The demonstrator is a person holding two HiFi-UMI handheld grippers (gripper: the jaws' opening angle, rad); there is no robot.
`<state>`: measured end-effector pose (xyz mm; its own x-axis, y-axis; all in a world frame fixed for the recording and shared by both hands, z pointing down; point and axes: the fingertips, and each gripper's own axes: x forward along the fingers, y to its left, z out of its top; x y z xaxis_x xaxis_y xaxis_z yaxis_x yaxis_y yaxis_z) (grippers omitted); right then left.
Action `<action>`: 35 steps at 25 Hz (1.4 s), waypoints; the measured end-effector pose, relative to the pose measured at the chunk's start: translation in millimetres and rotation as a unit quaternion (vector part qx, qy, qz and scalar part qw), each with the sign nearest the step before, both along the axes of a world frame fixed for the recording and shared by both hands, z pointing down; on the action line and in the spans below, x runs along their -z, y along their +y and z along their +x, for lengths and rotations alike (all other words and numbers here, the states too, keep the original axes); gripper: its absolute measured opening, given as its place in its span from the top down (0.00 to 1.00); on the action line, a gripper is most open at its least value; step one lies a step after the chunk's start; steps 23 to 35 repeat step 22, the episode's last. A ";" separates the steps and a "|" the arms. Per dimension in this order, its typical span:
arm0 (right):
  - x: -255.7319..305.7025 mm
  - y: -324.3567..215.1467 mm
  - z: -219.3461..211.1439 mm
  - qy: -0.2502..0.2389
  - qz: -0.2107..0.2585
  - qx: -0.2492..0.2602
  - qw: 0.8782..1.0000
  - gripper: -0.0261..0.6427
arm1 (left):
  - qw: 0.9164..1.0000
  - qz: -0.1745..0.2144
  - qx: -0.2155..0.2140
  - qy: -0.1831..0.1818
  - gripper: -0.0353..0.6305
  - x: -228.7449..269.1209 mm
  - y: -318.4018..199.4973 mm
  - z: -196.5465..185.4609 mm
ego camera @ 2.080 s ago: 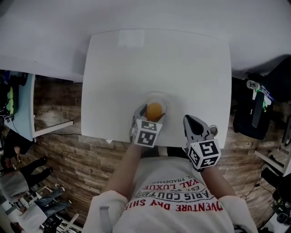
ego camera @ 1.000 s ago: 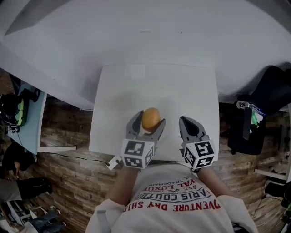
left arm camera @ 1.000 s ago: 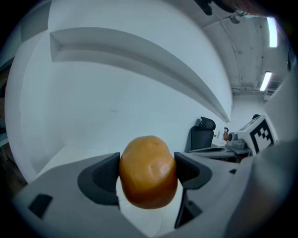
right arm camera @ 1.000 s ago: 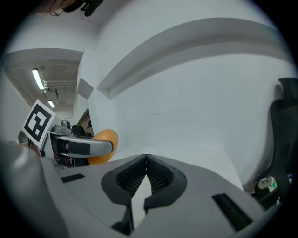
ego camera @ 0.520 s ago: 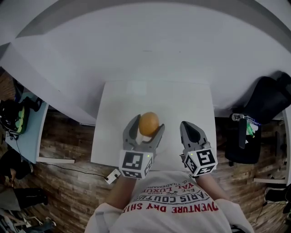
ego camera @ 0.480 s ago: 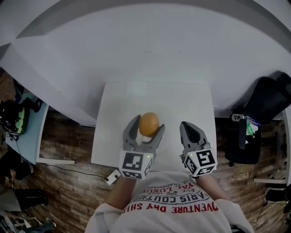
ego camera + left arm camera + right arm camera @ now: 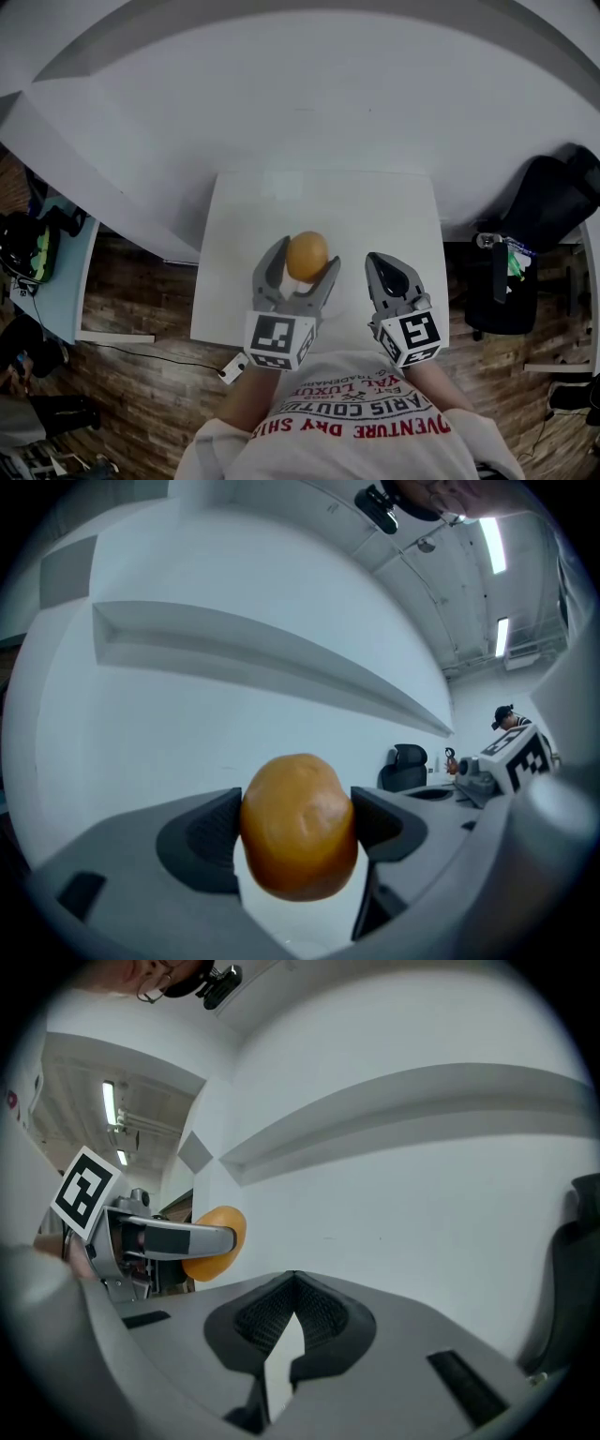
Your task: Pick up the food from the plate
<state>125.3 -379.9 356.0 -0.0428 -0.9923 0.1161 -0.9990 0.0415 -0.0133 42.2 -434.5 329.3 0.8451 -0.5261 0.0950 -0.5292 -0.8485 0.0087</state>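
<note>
The food [image 7: 307,253], a round orange-brown lump with a smooth, slightly dimpled skin, sits clamped between the two jaws of the left tongs [image 7: 306,262]. In the left gripper view it fills the gap, with a dark ribbed pad pressed to each flank and its top and bottom bulging free. Behind it there is only pale wall [image 7: 281,658], so it looks to be held up in the air, not resting on anything. From the head view it hangs over the near half of the white bench [image 7: 375,206].

The pick-up itself seems done: the food is gripped and lifted. No plate can be made out on the bench in any view, so I cannot say how far from it the food now is. What is left, if anything, is to carry the food off or set it down somewhere, and the task sentence names no such place.

The left tongs reach forward from the person's chest, roughly level, with the marker cube [image 7: 278,339] nearest the body and the forearm drawn in close. The right tongs [image 7: 381,266] hover just beside them, at about the same height and pointing the same way. Their jaws are clenched together on nothing, the tips meeting in the right gripper view. That view also catches the food at its left edge.
</note>
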 end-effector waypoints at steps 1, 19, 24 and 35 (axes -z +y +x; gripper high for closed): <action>0.9 -0.4 -1.6 0.003 0.000 0.001 1.000 0.94 | 1.000 -0.001 0.000 -0.001 0.40 -0.8 -0.2 -0.7; -11.9 5.8 -7.6 -0.001 -0.019 -0.005 1.000 0.94 | 1.000 -0.028 0.008 -0.011 0.40 -20.1 3.1 -10.3; -16.8 4.4 -5.0 0.000 -0.024 -0.012 1.000 0.94 | 0.999 -0.030 0.008 -0.011 0.40 -23.4 2.8 -9.2; -16.8 4.4 -5.0 0.000 -0.024 -0.012 1.000 0.94 | 0.999 -0.030 0.008 -0.011 0.40 -23.4 2.8 -9.2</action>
